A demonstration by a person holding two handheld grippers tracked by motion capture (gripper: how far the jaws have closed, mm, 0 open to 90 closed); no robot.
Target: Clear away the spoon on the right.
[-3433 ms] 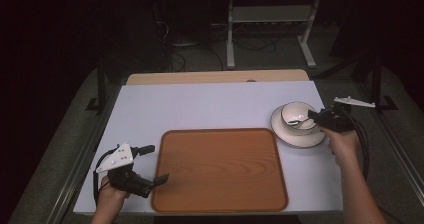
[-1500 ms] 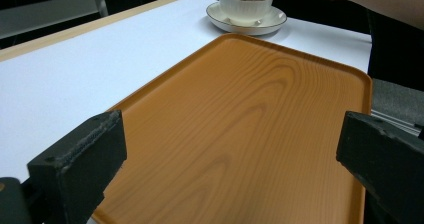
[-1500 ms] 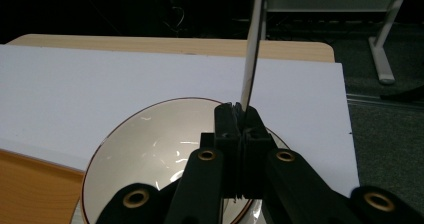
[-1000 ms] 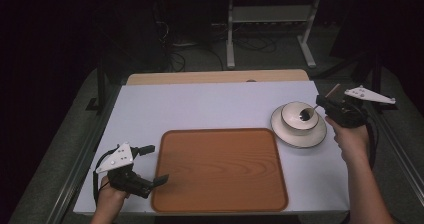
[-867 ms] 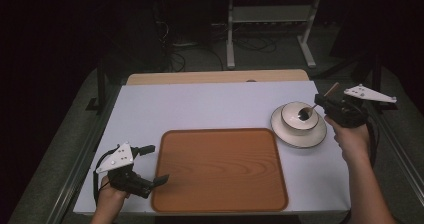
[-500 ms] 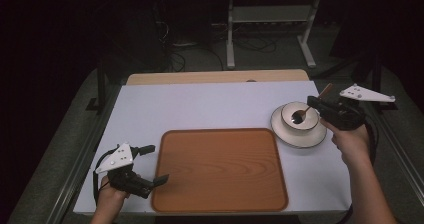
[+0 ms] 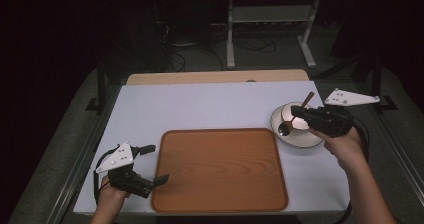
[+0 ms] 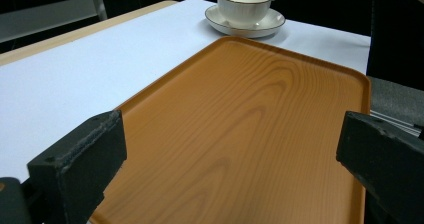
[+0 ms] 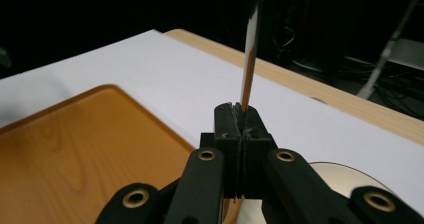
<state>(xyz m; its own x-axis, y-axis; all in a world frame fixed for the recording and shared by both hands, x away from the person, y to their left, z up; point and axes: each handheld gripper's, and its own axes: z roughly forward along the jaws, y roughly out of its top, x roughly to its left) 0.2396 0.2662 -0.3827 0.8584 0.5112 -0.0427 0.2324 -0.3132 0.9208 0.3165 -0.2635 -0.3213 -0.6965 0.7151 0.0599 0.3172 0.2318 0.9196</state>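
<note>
At right of frame we note right gripper clenched on spoon above cup | lower left: left gripper released beside tray.

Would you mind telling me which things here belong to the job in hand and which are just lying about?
In use:
- spoon, clamped in the right tongs
- cup and saucer under it
- probably the wooden tray, with the open left tongs at its edge

Lying about:
- metal stand and cables behind the table

Wood-grain orange-brown tray, white table, cream gold-rimmed cup and saucer.
</note>
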